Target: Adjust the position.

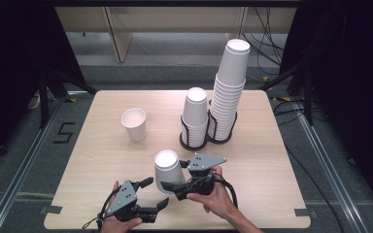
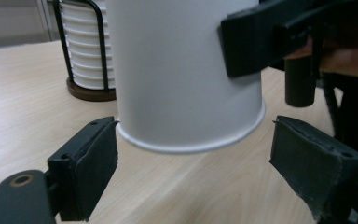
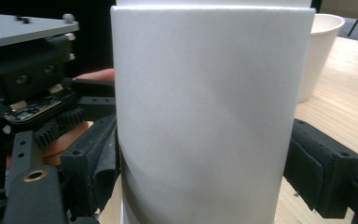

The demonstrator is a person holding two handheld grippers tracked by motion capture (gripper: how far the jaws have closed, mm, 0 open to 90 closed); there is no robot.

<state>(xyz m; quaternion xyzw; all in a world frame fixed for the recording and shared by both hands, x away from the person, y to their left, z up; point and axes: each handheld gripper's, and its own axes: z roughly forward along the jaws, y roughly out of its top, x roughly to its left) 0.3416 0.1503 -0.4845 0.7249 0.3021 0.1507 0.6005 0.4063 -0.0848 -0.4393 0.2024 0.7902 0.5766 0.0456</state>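
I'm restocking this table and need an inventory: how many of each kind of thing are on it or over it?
Cup stacks: 2
Single cups: 2
Wire holders: 2
Claws: 2, the left claw and the right claw
Total: 8

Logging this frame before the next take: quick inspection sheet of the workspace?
Surface: light wooden table, bare apart from the items below.
Job's things: upside-down paper cup clamped by right gripper; upright paper cup; two cup stacks in black wire holder.
Clutter: nothing seen.
Grippers: left gripper open, beside the held cup.
Cables: gripper cable; floor cables behind the table.
Surroundings: grey floor, dark curtains.
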